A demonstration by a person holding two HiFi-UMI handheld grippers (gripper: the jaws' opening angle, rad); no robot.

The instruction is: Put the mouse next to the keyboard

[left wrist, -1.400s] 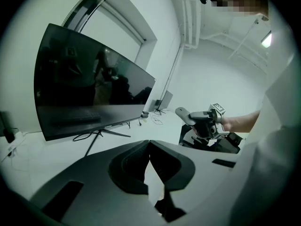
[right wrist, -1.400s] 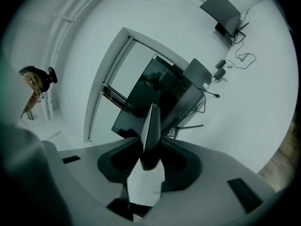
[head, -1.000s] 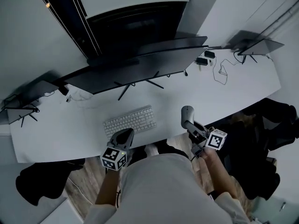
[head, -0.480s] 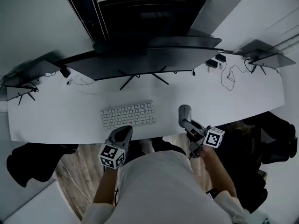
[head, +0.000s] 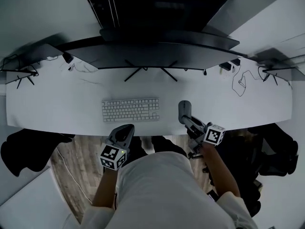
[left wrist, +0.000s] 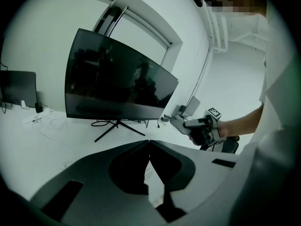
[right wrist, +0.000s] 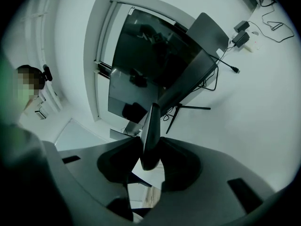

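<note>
mouse [head: 184, 109]: grey, gripped, right of keyboard [head: 130, 109] | keyboard: white, flat

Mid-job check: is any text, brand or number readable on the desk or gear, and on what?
No readable text anywhere.
keyboard: key legends too small to read.
marker cubes: black-and-white square patterns only, no letters.
monitor: dark screen, no brand visible.
mouse: no logo visible.

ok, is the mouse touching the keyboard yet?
Apart. The head view shows a strip of bare desk between the keyboard and the mouse, which is clamped in the right gripper.
</note>
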